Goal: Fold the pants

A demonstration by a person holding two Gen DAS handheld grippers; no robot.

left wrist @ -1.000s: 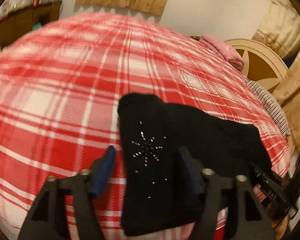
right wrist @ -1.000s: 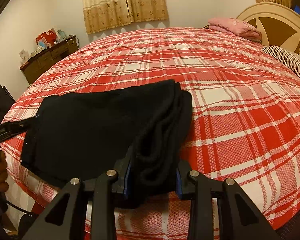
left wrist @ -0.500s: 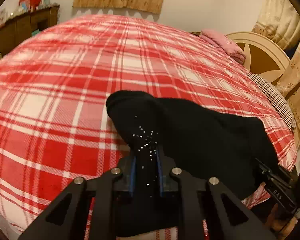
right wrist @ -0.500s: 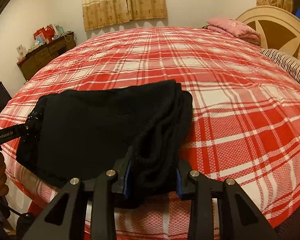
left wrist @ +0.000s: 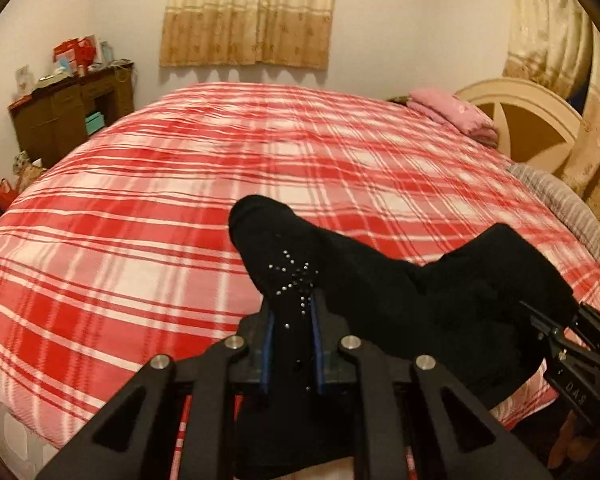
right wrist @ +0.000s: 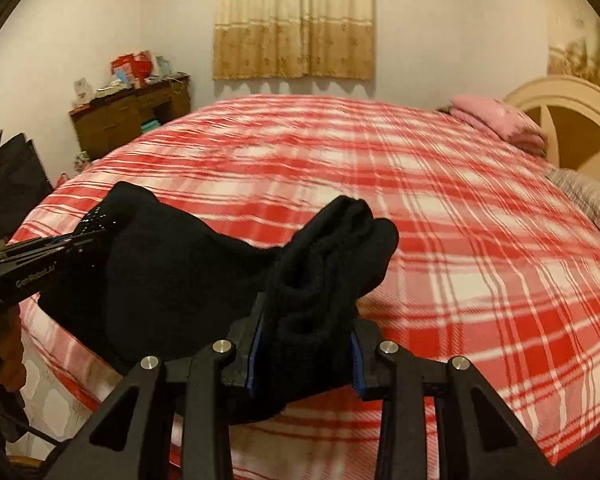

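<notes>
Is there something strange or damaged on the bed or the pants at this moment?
Nothing stands out. The black pants hang between the left gripper and right gripper, undamaged as far as visible; the plaid bedcover lies smooth.

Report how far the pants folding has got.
Done: the black pants are already doubled into a thick bundle on the plaid bed. In hand: the left gripper is shut on the studded corner, the right gripper on the thick end, both corners raised. Left: carry the fold over and lay it flat.

Bare plaid bedspread [right wrist: 440,240] ahead, pink folded cloth [right wrist: 500,120] near headboard [right wrist: 568,120]
</notes>
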